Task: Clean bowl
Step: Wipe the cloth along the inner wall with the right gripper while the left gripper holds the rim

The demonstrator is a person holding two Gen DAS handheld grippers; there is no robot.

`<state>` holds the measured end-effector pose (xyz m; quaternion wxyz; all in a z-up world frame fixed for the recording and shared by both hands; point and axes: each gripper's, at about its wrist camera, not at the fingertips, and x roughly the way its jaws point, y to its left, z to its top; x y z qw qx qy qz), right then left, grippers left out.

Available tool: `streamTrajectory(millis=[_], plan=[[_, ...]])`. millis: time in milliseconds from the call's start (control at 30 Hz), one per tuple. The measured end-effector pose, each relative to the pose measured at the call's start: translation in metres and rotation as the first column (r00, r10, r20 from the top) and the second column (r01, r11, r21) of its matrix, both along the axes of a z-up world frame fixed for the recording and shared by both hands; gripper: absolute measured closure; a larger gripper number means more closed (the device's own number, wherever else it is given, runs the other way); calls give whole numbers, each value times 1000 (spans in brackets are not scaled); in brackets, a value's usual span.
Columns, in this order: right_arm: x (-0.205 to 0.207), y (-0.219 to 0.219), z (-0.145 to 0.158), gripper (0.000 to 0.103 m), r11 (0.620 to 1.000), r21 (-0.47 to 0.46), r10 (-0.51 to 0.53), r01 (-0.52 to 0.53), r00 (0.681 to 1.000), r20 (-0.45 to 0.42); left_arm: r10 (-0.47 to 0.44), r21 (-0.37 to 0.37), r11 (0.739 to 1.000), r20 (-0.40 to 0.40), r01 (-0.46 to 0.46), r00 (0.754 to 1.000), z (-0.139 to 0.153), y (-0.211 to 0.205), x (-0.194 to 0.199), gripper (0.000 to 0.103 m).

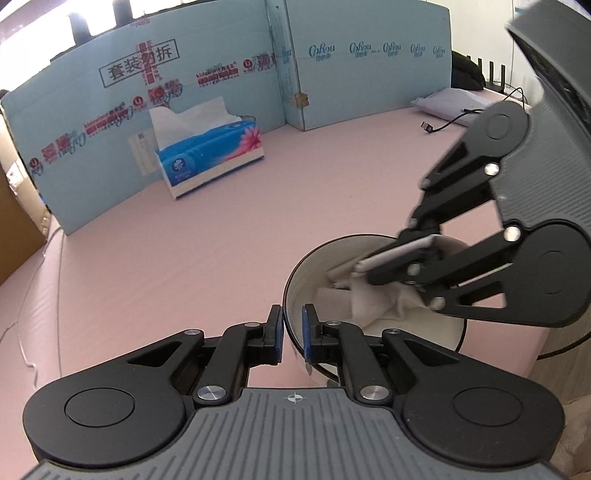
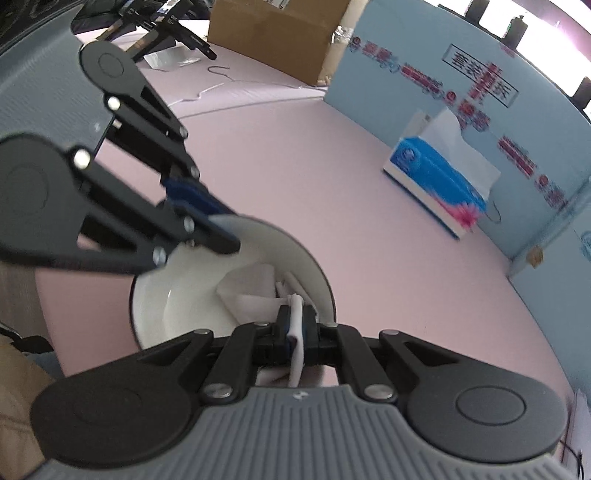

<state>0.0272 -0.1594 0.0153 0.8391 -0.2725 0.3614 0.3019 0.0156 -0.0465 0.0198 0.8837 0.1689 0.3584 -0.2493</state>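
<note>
A white bowl (image 1: 417, 325) with a dark rim stands on the pink table. My left gripper (image 1: 292, 332) is shut on the bowl's near rim, one blue pad inside and one outside. The right gripper (image 1: 373, 273) reaches down into the bowl, shut on a crumpled white tissue (image 1: 373, 299). In the right wrist view the tissue (image 2: 255, 295) lies against the inner wall of the bowl (image 2: 177, 299), a fold of it pinched in my right gripper (image 2: 296, 325). The left gripper (image 2: 218, 229) clamps the bowl's far-left rim there.
A blue tissue box (image 1: 210, 155) stands at the back left, before a light-blue cardboard screen (image 1: 351, 74). A white pad and a black cable (image 1: 450, 122) lie at the back right. A brown carton (image 2: 273, 33) sits beyond the screen.
</note>
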Motion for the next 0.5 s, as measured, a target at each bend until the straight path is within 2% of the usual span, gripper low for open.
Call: streamTrajectory(millis=[267, 500], plan=[[11, 4, -2, 99, 996, 68, -55, 54, 998, 12, -12, -8, 1000, -6, 12, 1000, -1, 3, -3, 86], [16, 20, 2, 99, 994, 108, -19, 17, 1000, 15, -22, -6, 1000, -2, 22, 1000, 0, 2, -6, 82]])
